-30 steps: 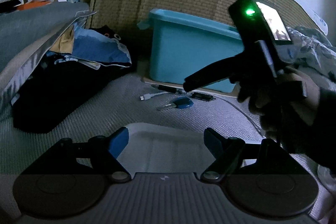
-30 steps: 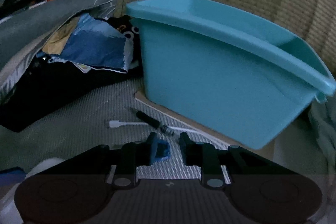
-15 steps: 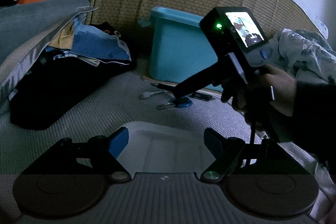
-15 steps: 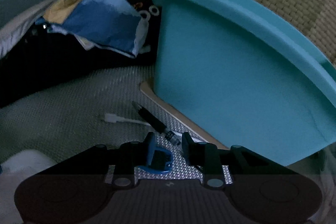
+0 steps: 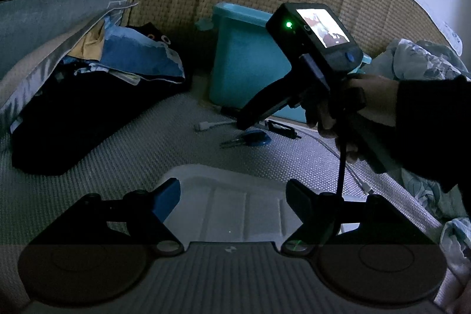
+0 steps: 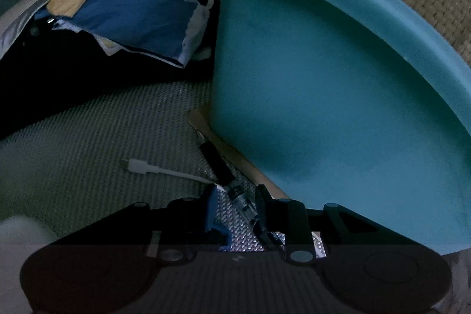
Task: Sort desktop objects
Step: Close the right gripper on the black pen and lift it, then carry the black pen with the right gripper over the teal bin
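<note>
My right claw sits low at the frame's bottom centre, fingers narrowly apart around the black pen, not yet clamped; my left claw hangs wide apart over the white tray. The pen, white cable and blue key lie on the mat at mid-frame before the teal bin, so I judge sorting unfinished; the bin's inside is hidden.

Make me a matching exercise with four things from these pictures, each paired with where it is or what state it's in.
Things
1. blue-headed key
2. teal plastic bin
3. white cable plug
4. left gripper

Places or states
A. open above a white tray
B. standing against the woven headboard
C. lying on the grey mat, left of the black pen
D. lying on the mat below the right gripper's tip

Pairs: 1-D, 2-B, 3-C, 4-A
</note>
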`<state>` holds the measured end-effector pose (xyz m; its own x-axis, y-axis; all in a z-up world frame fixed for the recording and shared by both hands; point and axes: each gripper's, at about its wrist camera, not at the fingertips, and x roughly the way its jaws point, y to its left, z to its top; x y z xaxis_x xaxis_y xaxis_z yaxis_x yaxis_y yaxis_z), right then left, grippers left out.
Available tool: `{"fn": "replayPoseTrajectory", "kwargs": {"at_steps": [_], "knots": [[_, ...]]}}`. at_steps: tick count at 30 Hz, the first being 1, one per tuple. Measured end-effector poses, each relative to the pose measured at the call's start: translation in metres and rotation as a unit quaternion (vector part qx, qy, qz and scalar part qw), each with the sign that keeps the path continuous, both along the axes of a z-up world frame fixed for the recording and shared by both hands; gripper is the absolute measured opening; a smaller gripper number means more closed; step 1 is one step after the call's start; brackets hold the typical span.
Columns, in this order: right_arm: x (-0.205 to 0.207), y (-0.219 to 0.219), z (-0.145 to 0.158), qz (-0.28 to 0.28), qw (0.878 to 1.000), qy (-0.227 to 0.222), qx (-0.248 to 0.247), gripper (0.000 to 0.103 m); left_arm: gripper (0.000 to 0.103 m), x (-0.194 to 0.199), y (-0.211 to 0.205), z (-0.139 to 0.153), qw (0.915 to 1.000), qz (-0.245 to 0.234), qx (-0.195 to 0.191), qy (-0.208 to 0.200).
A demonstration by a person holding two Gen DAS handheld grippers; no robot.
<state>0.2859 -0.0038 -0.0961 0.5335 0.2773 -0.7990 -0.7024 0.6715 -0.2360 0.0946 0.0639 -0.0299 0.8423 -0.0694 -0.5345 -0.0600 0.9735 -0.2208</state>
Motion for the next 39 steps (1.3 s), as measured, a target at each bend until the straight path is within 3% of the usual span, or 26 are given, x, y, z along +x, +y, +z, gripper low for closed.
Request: {"fn": "replayPoseTrajectory", "kwargs": {"at_steps": [5, 14, 23, 28, 32, 39], "knots": [[-0.010, 0.008, 0.004, 0.036, 0.999, -0.004, -0.038, 0.013, 0.082, -0.001, 0.000, 0.001, 1.0000, 0.000, -0.002, -0.001], [-0.049, -0.005, 0.032, 0.074, 0.996, -0.051, -0.024, 0.013, 0.082, -0.001, 0.000, 0.002, 1.0000, 0.000, -0.001, -0.002], [-0.102, -0.011, 0.106, 0.126, 0.984, -0.124, 0.021, 0.013, 0.082, -0.002, 0.001, 0.003, 1.0000, -0.002, -0.001, -0.003], [-0.092, -0.008, 0.160, 0.111, 0.978, -0.166, 0.059, 0.013, 0.082, -0.003, -0.001, 0.004, 1.0000, -0.007, 0.005, -0.004], [-0.065, -0.007, 0.186, 0.086, 0.976, -0.191, 0.058, 0.013, 0.082, -0.002, 0.000, 0.003, 1.0000, -0.006, 0.002, -0.003], [-0.020, -0.006, 0.179, 0.030, 0.980, -0.188, 0.051, 0.013, 0.083, -0.002, -0.003, 0.003, 0.9999, -0.014, 0.005, -0.004]]}}
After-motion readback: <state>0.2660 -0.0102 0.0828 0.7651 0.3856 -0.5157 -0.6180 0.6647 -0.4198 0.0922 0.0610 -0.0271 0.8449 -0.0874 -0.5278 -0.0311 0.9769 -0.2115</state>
